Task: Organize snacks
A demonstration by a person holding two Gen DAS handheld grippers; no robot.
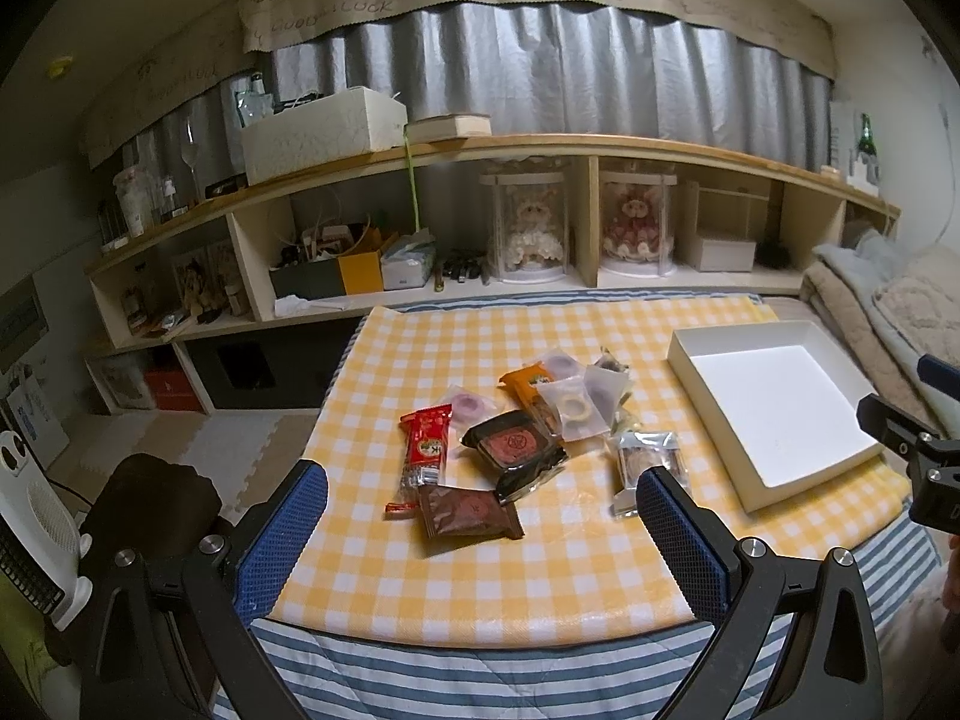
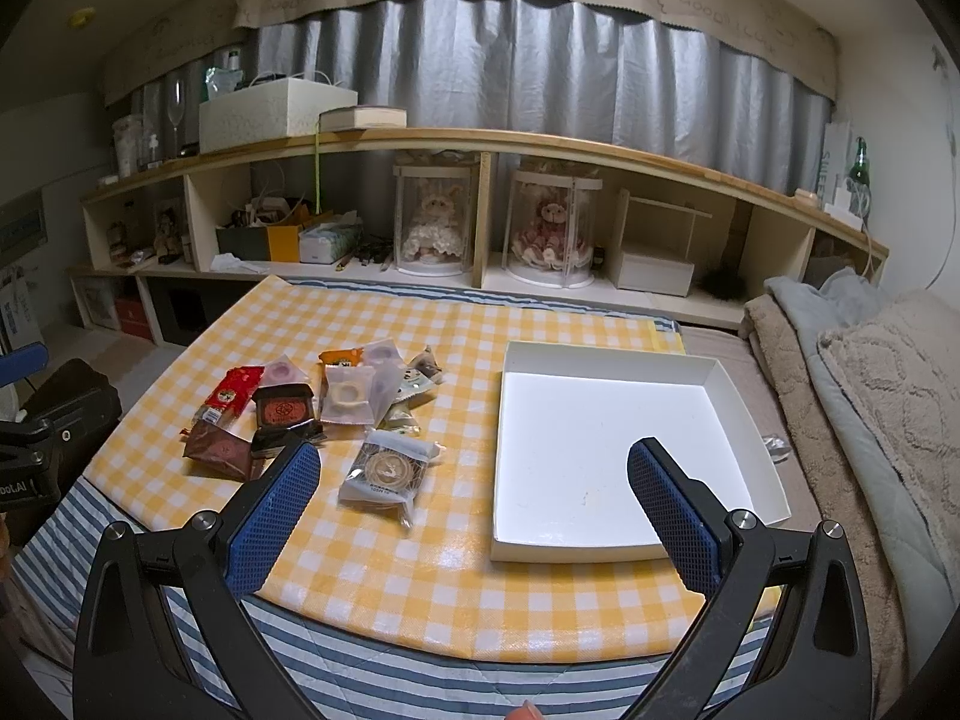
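A pile of wrapped snacks lies on the yellow checked cloth: a red packet, a brown packet, a black packet, an orange packet, frosted pouches and a clear cookie pouch. An empty white box sits to their right. My left gripper is open and empty, near the brown packet. My right gripper is open and empty, held between the cookie pouch and the white box.
A long wooden shelf with boxes, dolls in clear cases and clutter runs behind the table. Folded blankets lie to the right. A white heater and a black object stand at the left. Striped bedding edges the front.
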